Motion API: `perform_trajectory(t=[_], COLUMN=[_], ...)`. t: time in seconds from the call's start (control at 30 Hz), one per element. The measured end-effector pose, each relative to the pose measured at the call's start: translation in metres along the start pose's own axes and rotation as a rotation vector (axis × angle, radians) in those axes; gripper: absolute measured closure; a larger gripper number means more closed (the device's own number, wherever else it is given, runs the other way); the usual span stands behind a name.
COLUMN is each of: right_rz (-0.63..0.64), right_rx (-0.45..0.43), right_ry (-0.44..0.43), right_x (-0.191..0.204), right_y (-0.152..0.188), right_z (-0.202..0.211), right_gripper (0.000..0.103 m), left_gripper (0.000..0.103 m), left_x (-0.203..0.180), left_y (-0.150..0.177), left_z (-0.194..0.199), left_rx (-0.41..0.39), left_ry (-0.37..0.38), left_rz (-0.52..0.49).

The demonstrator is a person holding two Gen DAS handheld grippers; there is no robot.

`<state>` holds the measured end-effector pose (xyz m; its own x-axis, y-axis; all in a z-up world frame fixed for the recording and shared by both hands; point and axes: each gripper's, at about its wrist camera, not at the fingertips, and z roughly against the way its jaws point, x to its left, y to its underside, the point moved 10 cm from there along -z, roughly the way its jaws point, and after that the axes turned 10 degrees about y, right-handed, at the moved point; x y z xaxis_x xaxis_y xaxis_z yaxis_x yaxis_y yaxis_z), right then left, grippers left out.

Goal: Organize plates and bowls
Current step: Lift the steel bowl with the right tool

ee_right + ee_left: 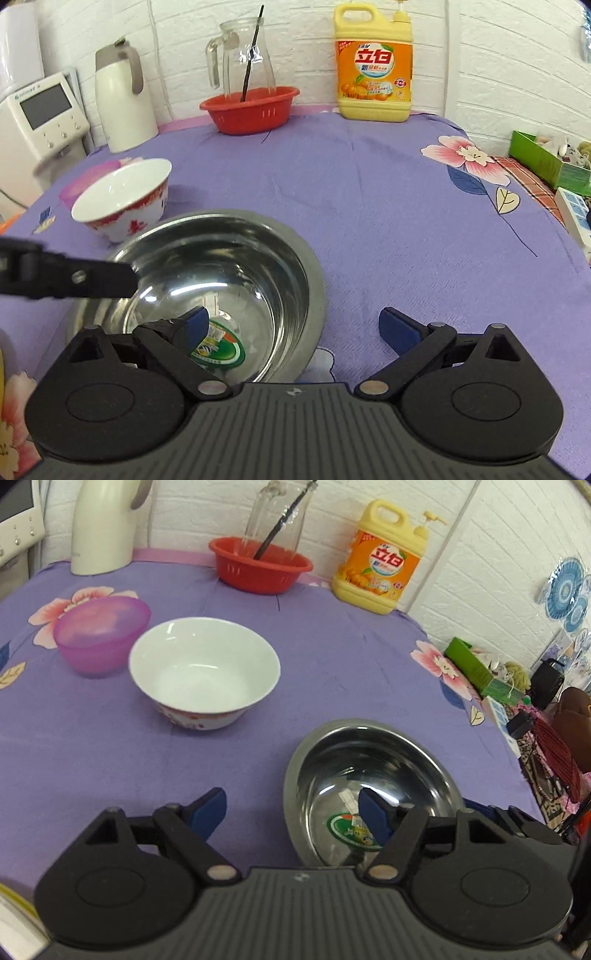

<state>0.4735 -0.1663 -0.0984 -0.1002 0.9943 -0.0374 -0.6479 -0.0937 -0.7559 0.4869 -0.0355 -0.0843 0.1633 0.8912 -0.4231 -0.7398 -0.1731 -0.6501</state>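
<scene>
A steel bowl (pixel 369 764) with a green sticker inside stands on the purple flowered cloth (pixel 332 657). My left gripper (pixel 291 814) is open astride its left rim, one finger inside and one outside, with neither pad touching the rim. My right gripper (pixel 295 328) is open astride the right rim of the same steel bowl (pixel 229 266), likewise with nothing gripped. A black finger (pixel 107 278) of the left gripper reaches over the bowl in the right wrist view. A white bowl (pixel 205 668) with a red pattern stands further back, beside a translucent pink bowl (pixel 99 635).
At the back stand a red colander (pixel 262 568) holding a glass jug (pixel 243 62), a yellow detergent bottle (pixel 380 561) and a white thermos (pixel 101 524). A green box (pixel 476 668) and clutter lie past the table's right edge.
</scene>
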Motion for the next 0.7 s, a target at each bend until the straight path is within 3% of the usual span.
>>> perform_trajectory(t=[0.27,0.53,0.7], right_rz=[0.059,0.036,-0.044], right_rx=[-0.030,-0.029,-0.036], right_ry=[0.020,0.029,-0.017], right_x=[0.006,-0.001,-0.005], right_y=[0.005,0.004,0.001], right_z=[-0.001,-0.002,0.003], right_gripper=[0.000,0.000,0.000], left_gripper=[0.034,0.033,0.034], left_x=[-0.006,-0.007,-0.009], left_y=[0.006,0.006,0.006], left_z=[-0.024,-0.026,-0.025], left_rx=[0.022,0.018,0.017], left_ry=[-0.065,-0.066,-0.065], left_rz=[-0.090,-0.100,-0.083])
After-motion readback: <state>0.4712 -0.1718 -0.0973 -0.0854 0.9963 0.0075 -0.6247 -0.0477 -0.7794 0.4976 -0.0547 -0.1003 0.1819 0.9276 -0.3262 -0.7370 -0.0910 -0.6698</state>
